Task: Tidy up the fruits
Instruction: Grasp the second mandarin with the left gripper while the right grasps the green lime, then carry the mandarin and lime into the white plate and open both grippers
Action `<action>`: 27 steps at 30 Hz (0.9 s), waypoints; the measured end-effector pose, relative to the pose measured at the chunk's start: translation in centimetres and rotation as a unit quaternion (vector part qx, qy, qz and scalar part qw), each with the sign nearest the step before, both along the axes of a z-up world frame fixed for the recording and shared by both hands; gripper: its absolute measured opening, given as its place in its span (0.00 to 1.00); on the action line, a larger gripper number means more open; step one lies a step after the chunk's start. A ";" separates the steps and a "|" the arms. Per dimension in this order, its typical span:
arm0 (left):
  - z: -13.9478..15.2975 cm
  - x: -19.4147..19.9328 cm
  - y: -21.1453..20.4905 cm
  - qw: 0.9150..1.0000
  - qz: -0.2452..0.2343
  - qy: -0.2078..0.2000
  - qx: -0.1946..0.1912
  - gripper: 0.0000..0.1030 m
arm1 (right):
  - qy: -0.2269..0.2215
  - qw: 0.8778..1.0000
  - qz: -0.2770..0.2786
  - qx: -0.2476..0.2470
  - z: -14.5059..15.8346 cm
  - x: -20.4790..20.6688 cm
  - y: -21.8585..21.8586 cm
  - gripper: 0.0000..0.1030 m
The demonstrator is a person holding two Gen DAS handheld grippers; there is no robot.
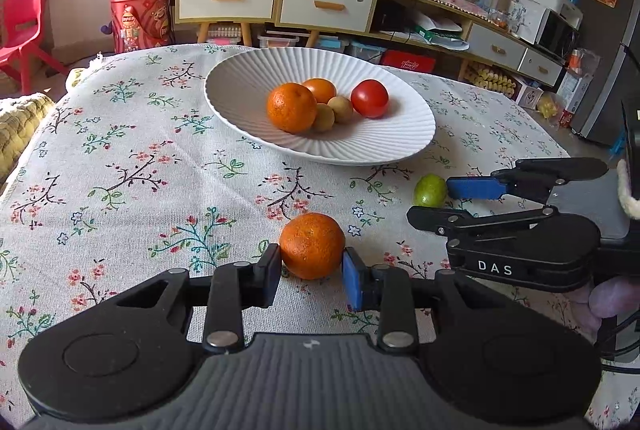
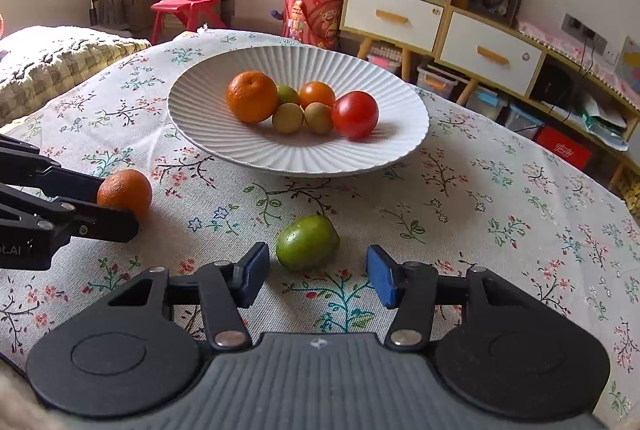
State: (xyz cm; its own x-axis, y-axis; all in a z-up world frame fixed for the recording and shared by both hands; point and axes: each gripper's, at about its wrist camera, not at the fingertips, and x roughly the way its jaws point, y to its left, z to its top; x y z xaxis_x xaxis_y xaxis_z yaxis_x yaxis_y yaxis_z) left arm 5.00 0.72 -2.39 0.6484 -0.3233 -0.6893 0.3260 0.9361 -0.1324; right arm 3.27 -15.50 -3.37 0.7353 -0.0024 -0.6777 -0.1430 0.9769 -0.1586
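Orange (image 1: pixel 312 245) sits on the tabletop (image 1: pixel 120 150) pinched in the left tool (image 1: pixel 312 272); the right tool (image 2: pixel 316 274) gapes wide around the green fruit (image 2: pixel 307 242); bare cloth separates both from the plate (image 2: pixel 208 134) rim.

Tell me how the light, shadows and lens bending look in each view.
Left wrist view: sun falls on the tablecloth, the orange between the left claw pads is sharp, and the shelf lines bow. Right wrist view: the tomato carries a bright glint and throws a shadow rightward in the plate; the edges curve.
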 end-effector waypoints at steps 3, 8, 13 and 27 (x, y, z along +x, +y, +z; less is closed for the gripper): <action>-0.1 0.0 0.0 1.000 -0.003 0.000 0.001 0.17 | 0.001 1.000 0.008 -0.001 0.0 -0.1 0.2 0.32; -0.1 0.0 0.0 1.000 -0.002 0.001 0.000 0.17 | 0.000 1.000 0.021 -0.008 0.1 -0.1 0.7 0.29; 0.1 0.1 -0.2 1.000 -0.008 -0.001 0.004 0.17 | 0.005 0.999 0.031 -0.001 0.5 -0.3 1.0 0.29; 1.8 0.2 0.0 1.000 -0.005 -0.021 -0.012 0.17 | 0.014 0.999 0.040 0.026 2.8 -0.8 1.6 0.29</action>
State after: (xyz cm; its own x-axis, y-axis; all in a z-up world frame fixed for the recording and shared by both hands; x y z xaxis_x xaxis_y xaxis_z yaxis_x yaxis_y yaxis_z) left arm 5.21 0.67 -0.64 0.6733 -0.3454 -0.6537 0.3401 0.9298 -0.1409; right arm 2.45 -13.86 -0.54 0.7126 0.0915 -0.6956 -0.2242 0.9692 -0.1022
